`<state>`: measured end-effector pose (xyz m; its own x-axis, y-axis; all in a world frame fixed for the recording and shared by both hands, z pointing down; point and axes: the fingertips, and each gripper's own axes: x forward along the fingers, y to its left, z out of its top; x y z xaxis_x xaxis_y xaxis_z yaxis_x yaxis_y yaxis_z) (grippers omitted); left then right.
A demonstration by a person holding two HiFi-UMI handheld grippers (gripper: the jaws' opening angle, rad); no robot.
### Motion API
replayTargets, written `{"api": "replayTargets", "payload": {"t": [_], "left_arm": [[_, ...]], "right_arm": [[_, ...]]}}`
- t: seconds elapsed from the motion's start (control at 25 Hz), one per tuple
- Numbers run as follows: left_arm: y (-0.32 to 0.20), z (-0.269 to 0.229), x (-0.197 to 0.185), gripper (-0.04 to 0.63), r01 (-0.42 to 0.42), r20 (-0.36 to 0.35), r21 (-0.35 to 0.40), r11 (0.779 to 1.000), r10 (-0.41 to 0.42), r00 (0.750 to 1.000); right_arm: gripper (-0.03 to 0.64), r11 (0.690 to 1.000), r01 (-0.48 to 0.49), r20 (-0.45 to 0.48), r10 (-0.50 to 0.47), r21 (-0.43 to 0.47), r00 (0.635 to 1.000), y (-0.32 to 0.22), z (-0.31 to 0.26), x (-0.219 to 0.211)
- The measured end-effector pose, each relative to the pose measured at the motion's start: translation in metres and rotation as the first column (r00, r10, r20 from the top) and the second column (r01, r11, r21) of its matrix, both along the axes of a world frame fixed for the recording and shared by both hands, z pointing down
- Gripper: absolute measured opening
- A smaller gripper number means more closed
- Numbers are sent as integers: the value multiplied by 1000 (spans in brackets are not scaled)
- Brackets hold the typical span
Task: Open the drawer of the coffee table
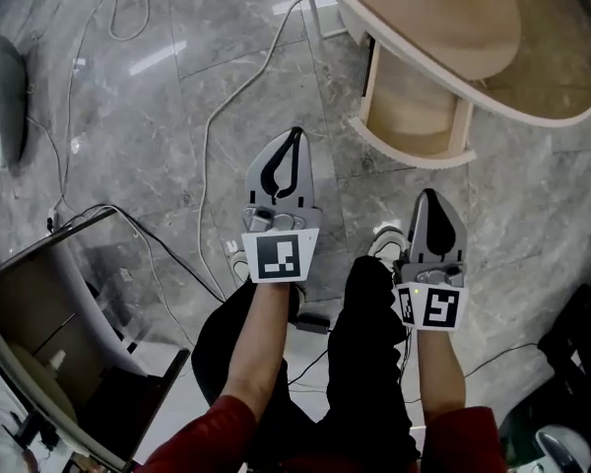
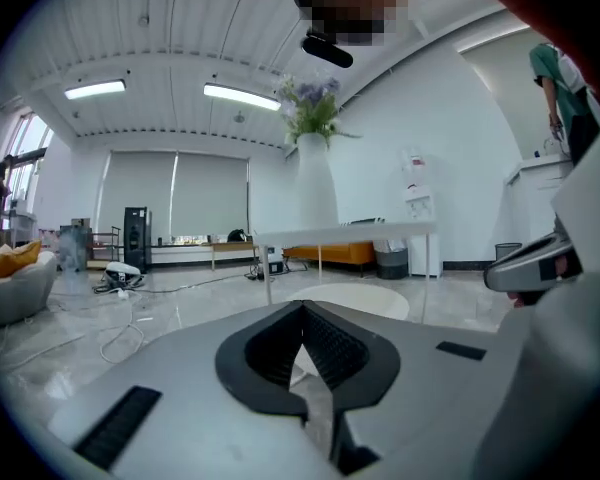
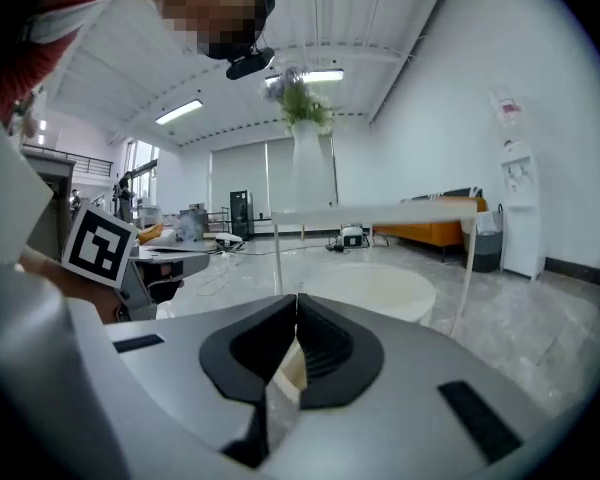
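Expect the pale curved-front wooden drawer [image 1: 414,116], under the oval beige wooden counter [image 1: 561,57] beyond the shut, empty left hand-held gripper [image 1: 294,141] and right hand-held gripper [image 1: 430,201], to slide light but rigid; hook its front rim.

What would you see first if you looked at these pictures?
The left gripper and right gripper, grey with black-and-white cubes, stick out shut and empty over a shiny stone floor. A pale oval coffee table sits at top right. A white vase of flowers stands ahead on a thin table.
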<state>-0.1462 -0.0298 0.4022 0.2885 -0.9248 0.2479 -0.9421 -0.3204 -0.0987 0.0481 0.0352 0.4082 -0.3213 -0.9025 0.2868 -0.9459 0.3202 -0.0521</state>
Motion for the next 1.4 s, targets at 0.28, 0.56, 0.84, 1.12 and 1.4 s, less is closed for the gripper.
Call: {"api": "replayTargets", "payload": {"t": [0.28, 0.56, 0.84, 1.12, 1.4], "left_arm": [[8, -218, -1, 14, -44, 6, 15, 999, 44, 999], [23, -438, -11, 14, 1, -89, 17, 1000, 0, 996], [74, -611, -19, 14, 10, -105, 55, 998, -4, 994], [105, -675, -50, 14, 68, -70, 188, 980, -56, 996], [110, -692, -74, 14, 69, -24, 253, 965, -65, 998]], "right_arm": [[21, 999, -44, 2, 44, 26, 999, -16, -210, 6], [22, 992, -82, 44, 78, 95, 996, -40, -420, 10], [23, 958, -106, -18, 115, 268, 993, -14, -601, 24], [23, 921, -114, 5, 121, 373, 993, 11, -684, 10], [23, 913, -123, 22, 124, 388, 992, 16, -707, -2]]}}
